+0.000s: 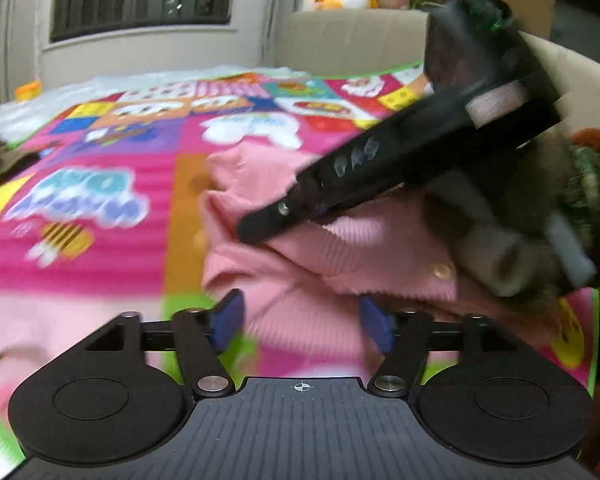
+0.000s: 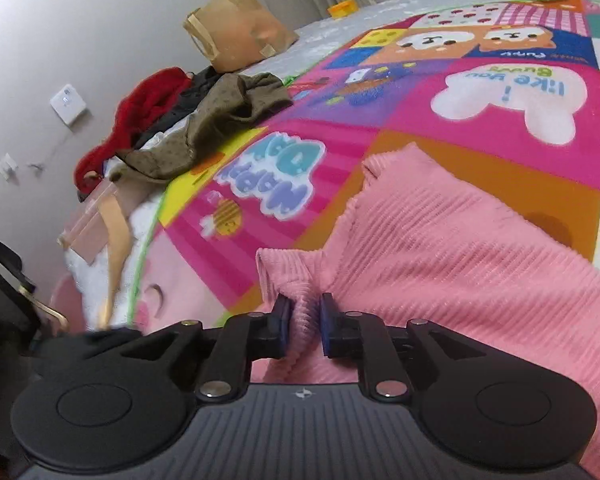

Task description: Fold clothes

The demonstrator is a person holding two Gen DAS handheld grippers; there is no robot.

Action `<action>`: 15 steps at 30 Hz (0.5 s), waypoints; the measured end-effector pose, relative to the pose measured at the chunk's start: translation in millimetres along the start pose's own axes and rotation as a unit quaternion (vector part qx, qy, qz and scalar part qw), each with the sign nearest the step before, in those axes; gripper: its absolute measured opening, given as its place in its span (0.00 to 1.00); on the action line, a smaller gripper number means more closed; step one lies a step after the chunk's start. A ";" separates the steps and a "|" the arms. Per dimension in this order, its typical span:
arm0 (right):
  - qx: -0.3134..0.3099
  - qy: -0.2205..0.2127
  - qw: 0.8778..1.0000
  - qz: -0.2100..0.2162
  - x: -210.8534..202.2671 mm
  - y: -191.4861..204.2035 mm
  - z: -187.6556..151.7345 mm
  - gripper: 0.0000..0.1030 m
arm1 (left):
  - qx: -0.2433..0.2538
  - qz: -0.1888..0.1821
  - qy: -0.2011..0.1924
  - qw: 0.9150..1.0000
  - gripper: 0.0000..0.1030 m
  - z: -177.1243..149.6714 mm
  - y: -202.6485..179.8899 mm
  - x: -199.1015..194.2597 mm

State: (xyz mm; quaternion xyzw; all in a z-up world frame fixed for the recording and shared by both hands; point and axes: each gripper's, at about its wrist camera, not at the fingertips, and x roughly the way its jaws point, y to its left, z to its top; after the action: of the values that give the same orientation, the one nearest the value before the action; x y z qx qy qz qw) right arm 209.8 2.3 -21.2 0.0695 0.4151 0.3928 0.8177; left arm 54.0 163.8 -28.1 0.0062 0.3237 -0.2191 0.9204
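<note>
Right wrist view: bright cartoon mat (image 2: 480, 120) covers the bed beside a white wall (image 2: 80, 20).

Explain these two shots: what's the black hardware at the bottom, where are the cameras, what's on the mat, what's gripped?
No robot: a person carries a two-finger gripper in each hand, and each has a fisheye camera looking along its fingers. The left-wrist view shows the left gripper with its blue pads apart and nothing pressed between them; the right gripper crosses that view above a pink ribbed sweater. The right-wrist view shows the right gripper pinching a fold of that sweater. It lies on a colourful cartoon mat. A pile of clothes and a paper bag sit at the mat's edge.
</note>
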 end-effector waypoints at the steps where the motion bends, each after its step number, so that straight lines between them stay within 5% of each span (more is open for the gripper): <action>1: -0.006 -0.007 1.000 0.003 -6.6 3.8 -0.3 0.20 | -0.014 0.005 0.001 1.000 0.77 -4.0 6.1 -8.6; 4: -0.017 -0.052 0.998 0.012 -47.1 9.0 2.0 0.41 | -0.081 -0.005 -0.022 0.996 0.77 0.7 23.6 -27.0; 7: -0.067 -0.108 0.991 -0.039 -100.7 8.8 0.2 0.57 | -0.131 -0.035 -0.063 0.989 0.78 21.9 28.8 -32.6; 12: -0.101 -0.121 0.968 -0.195 -160.3 -23.3 -22.2 0.60 | -0.148 -0.129 -0.089 0.976 0.79 45.9 0.9 -13.3; 15: -0.092 -0.120 0.952 -0.265 -180.4 -49.9 -43.9 0.60 | -0.179 -0.167 -0.058 0.968 0.77 45.7 -14.3 16.8</action>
State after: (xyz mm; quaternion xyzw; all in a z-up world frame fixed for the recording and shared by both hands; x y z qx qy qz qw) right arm 144.2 -167.4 41.1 -0.0720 0.2789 0.1875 0.9391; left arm 87.0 137.2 -0.2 -0.2258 0.3002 -0.3079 0.8741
